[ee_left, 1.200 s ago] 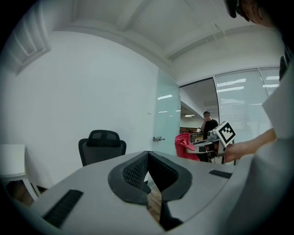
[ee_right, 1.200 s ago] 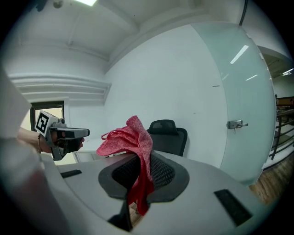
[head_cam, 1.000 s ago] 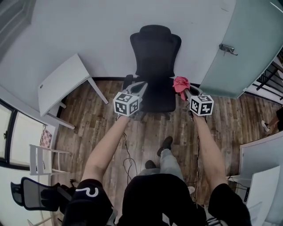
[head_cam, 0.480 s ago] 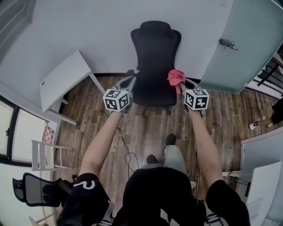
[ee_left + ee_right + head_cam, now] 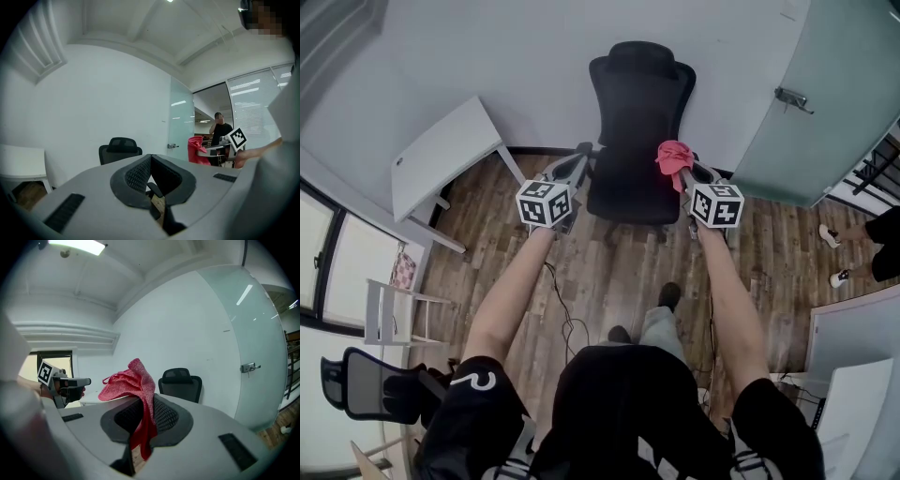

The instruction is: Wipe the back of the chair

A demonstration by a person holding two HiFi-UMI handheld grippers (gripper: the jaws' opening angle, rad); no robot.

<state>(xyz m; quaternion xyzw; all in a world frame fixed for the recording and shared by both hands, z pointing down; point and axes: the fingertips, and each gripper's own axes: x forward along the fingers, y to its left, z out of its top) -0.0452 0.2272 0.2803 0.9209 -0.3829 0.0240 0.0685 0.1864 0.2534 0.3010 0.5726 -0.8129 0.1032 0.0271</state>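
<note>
A black office chair (image 5: 638, 112) stands against the white wall, its backrest and headrest facing me; it also shows small in the left gripper view (image 5: 119, 149) and the right gripper view (image 5: 180, 383). My right gripper (image 5: 682, 167) is shut on a red cloth (image 5: 674, 156) (image 5: 135, 389), held near the chair's right armrest. The cloth also shows in the left gripper view (image 5: 197, 151). My left gripper (image 5: 577, 169) (image 5: 151, 157) is shut with nothing in it, near the chair's left armrest.
A white desk (image 5: 441, 159) stands tilted at the left. A frosted glass door (image 5: 811, 103) with a handle is at the right. Another black chair (image 5: 380, 394) and a white rack (image 5: 384, 323) are at lower left. A person (image 5: 220, 136) stands beyond the door.
Both grippers have risen toward the chair's armrests, the left one shifting left. The head camera has moved a little, so the chair sits higher and further right. The cloth stays held.
</note>
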